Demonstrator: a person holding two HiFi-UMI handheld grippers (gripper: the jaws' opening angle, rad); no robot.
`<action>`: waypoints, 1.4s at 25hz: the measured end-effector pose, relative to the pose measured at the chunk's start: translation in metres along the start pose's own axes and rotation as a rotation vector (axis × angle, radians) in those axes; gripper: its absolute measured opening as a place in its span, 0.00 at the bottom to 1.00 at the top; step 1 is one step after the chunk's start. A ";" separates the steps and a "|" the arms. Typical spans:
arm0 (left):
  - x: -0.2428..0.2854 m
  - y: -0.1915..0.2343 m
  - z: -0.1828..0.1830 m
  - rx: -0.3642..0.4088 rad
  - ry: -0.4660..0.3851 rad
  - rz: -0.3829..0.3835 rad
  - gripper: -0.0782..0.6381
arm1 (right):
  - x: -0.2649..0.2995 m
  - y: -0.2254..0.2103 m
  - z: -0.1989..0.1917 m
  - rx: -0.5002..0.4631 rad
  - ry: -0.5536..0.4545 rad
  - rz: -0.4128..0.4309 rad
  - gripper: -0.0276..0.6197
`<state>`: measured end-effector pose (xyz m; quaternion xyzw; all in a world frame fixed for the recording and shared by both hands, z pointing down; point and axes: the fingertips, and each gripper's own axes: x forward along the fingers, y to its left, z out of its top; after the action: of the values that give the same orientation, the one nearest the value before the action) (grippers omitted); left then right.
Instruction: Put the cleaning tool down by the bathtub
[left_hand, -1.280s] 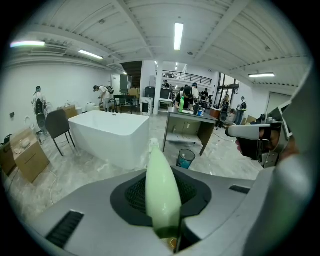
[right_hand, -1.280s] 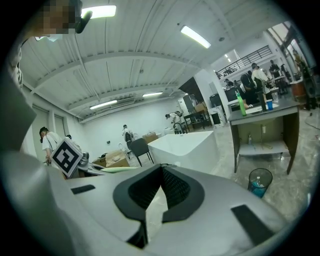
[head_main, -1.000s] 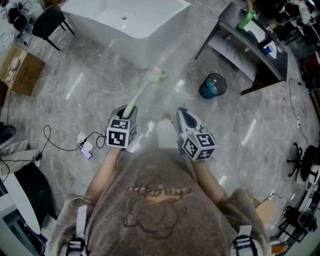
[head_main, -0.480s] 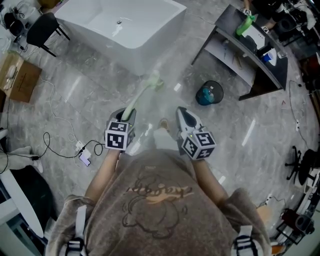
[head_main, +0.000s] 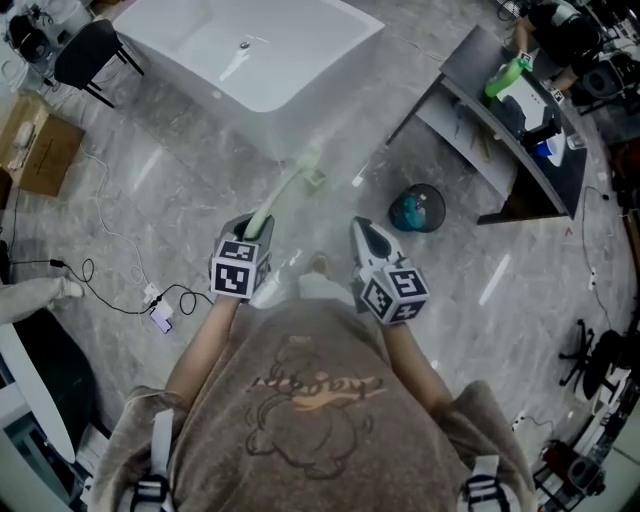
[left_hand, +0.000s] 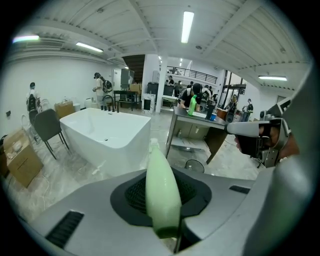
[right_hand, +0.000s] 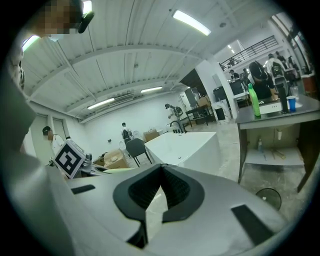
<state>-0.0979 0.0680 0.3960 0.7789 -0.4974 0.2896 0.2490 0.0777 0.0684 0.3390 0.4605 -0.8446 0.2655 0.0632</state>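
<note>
1. Holding a pale green long-handled brush out in front, a person in a brown shirt stands on the grey marbled floor, facing a white freestanding bathtub.
2. The left gripper has its jaws clamped on the butt of the brush handle. The left gripper view shows the handle pinched between the dark pads and running forward toward the tub.
3. The right gripper carries nothing. In its own view the pad tips meet, with only floor showing through the gap behind them.
4. The brush is in the air, not on the ground. Its bristle end points at the tub's near corner, and seen from the head view it falls just short of the tub wall.
5. The task looks only partly done: the tool is in hand and aimed at the right place, but it has not been set down.
6. What appears to be left is to close the last gap to the tub, lower the brush to the floor beside it and release the left jaws.
7. Off to the right stand a dark desk and a round waste bin, well clear of the likely drop spot.
</note>
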 end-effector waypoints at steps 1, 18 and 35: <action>0.006 0.000 0.003 -0.001 -0.003 0.002 0.22 | 0.005 -0.006 0.002 0.001 0.003 0.003 0.04; 0.074 0.014 0.040 0.035 0.005 -0.029 0.22 | 0.071 -0.051 0.017 0.028 0.059 0.007 0.04; 0.158 0.049 0.034 0.096 0.059 -0.077 0.22 | 0.144 -0.092 0.000 0.055 0.081 -0.047 0.04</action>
<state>-0.0831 -0.0733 0.4868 0.7996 -0.4449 0.3264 0.2368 0.0704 -0.0786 0.4253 0.4707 -0.8227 0.3056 0.0909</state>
